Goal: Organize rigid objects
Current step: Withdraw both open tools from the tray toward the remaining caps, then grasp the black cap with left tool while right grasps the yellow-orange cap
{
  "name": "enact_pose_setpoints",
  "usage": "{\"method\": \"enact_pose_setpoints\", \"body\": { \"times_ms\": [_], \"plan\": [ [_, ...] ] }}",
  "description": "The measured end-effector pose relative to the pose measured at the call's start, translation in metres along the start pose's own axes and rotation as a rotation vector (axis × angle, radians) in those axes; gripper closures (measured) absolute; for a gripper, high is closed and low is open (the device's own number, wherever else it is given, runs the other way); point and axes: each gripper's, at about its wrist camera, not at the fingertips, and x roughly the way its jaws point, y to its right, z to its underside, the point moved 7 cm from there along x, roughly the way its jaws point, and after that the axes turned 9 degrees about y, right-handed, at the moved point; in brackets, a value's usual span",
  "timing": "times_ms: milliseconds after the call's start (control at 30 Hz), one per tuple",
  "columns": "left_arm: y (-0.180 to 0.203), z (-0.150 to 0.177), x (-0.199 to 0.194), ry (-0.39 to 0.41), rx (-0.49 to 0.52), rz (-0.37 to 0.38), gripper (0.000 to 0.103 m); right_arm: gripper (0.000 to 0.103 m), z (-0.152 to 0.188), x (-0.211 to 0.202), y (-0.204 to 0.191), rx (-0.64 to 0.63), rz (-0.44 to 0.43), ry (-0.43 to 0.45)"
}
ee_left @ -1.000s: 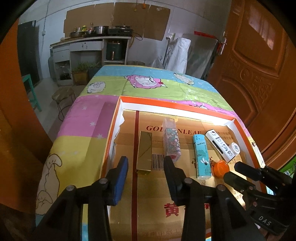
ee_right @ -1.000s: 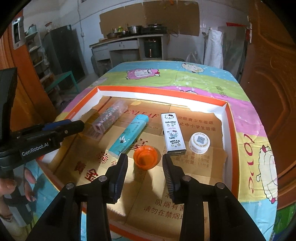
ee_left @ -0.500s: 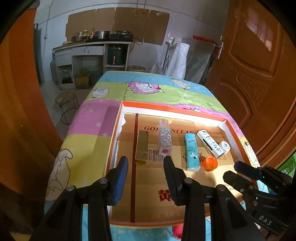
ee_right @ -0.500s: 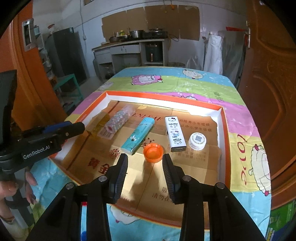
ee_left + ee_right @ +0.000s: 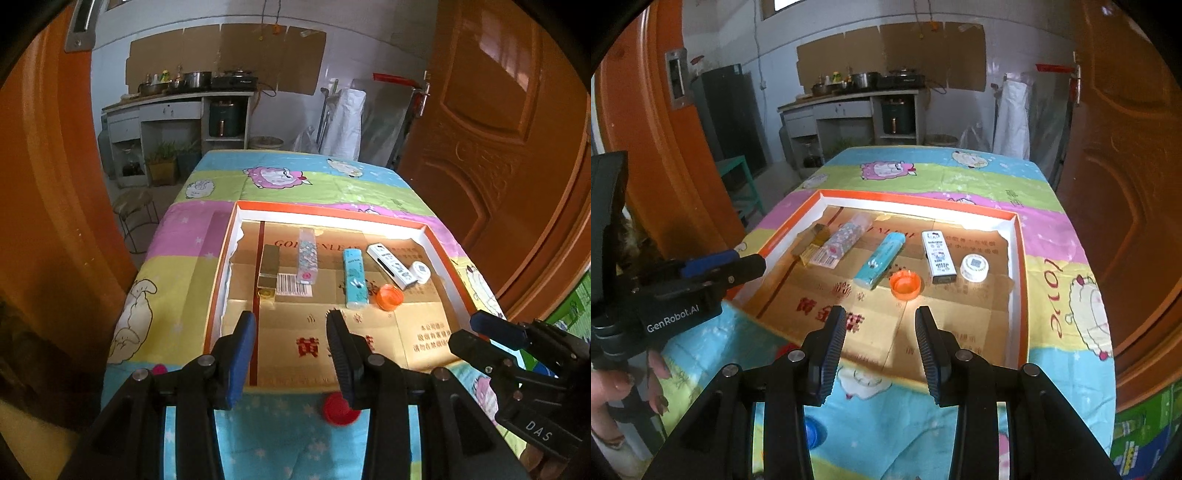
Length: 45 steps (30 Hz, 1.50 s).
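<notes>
Change: both grippers have drawn back and up from the tray; its items look smaller, and the near edge plus a red cap point(image 5: 340, 409) now show.
Tray point(image 5: 439, 254): shallow, orange-rimmed, cardboard-lined, mid-frame on the cartoon-print counter point(image 5: 177, 280).
Contents, left to right: gold box point(image 5: 269, 265), floral box point(image 5: 307, 255), teal box point(image 5: 354, 277), orange cap point(image 5: 390, 296), white Hello Kitty box point(image 5: 392, 265), white round lid point(image 5: 420, 271).
Left gripper point(image 5: 291, 332): open, empty, over the tray's near edge.
Right gripper point(image 5: 880, 328): open, empty, lower centre.
</notes>
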Motion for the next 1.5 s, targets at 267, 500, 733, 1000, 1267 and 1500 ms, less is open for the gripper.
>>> {"method": "enact_pose_setpoints", "body": {
  "times_ms": [267,500,733,1000,1267,1500],
  "plan": [
    [0.006,0.01,-0.019,0.003,0.015,0.002,0.063,0.063,0.012,-0.022,-0.002,0.013,0.006,0.003],
    [0.012,0.019,-0.033,0.002,0.033,0.007,0.063,0.063,0.022,-0.038,-0.004,0.02,0.008,0.006],
    [0.018,0.029,-0.046,0.003,0.044,0.025,0.063,0.063,0.031,-0.047,-0.007,0.024,0.011,0.001],
    [0.023,0.049,-0.06,0.002,0.042,0.055,0.063,0.063,0.053,-0.057,-0.012,0.029,-0.003,-0.018],
    [0.041,0.084,-0.083,0.01,0.079,0.131,0.063,0.063,0.077,-0.059,-0.016,0.034,0.003,-0.055],
    [0.069,0.129,-0.096,-0.035,0.17,0.202,0.063,0.063,0.085,-0.066,-0.015,0.047,0.011,-0.053]
  ]
}}
